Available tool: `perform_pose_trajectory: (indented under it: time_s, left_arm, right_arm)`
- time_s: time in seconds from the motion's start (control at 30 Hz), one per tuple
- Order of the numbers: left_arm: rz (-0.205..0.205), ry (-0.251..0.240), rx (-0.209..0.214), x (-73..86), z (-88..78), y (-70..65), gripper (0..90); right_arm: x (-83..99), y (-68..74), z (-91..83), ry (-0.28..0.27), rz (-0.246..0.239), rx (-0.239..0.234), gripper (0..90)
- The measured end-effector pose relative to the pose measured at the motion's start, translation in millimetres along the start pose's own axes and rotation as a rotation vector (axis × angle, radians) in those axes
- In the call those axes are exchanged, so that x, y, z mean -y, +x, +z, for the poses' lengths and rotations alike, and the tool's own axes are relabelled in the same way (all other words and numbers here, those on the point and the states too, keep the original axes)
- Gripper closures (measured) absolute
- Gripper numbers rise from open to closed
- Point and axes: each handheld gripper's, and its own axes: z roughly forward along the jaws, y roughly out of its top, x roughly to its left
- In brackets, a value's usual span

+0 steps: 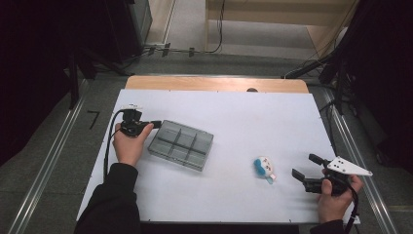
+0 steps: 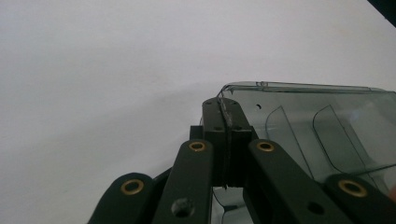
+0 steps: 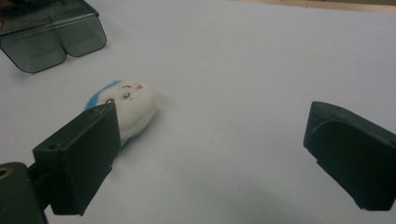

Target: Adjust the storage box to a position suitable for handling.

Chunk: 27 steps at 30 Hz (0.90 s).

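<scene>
Overhead, the left claw [image 1: 155,124] is pinched tight on the near-left corner rim of the smoky compartment box [image 1: 181,144] on the white worktop [image 1: 243,117]; the plush toy [image 1: 264,168] lies well right of it, near the wide-open, empty right claw [image 1: 307,166]. Along the left claw [image 2: 225,140], the box [image 2: 317,130] looks light, stiff and slick. Beyond the right claw [image 3: 210,158], the toy [image 3: 133,107] seems soft; its middle looks best to grasp.

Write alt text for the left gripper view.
The left claw, jaws closed, pinches the thin edge of a smoky grey transparent plastic compartment box at its corner. The box rests on a plain white table surface.
</scene>
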Motion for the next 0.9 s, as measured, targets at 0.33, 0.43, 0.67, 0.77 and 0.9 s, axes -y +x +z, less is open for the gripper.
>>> perform_pose_trajectory:
  time_s: [0.33,0.43,0.67,0.77,0.9]
  left_arm:
    - [0.027,0.028,0.045,-0.8,13.0,-16.5,90.0]
    - [0.032,0.031,0.060,-0.4,15.3,-18.7,90.0]
    - [0.044,0.043,0.087,2.0,17.8,-25.3,90.0]
    - [0.048,0.043,0.102,3.7,19.8,-28.4,90.0]
    - [0.053,0.039,0.120,5.3,23.0,-33.5,90.0]
  right_arm:
    - [0.0,0.0,-0.1,0.000,0.000,0.000,2.7]
    - [0.0,0.0,0.0,0.000,-0.001,0.000,2.7]
    - [0.0,0.2,0.1,0.001,0.000,0.001,2.7]
    - [-0.1,0.3,0.1,0.004,0.000,0.002,2.7]
    - [-0.1,0.4,0.1,0.004,0.001,0.002,2.7]
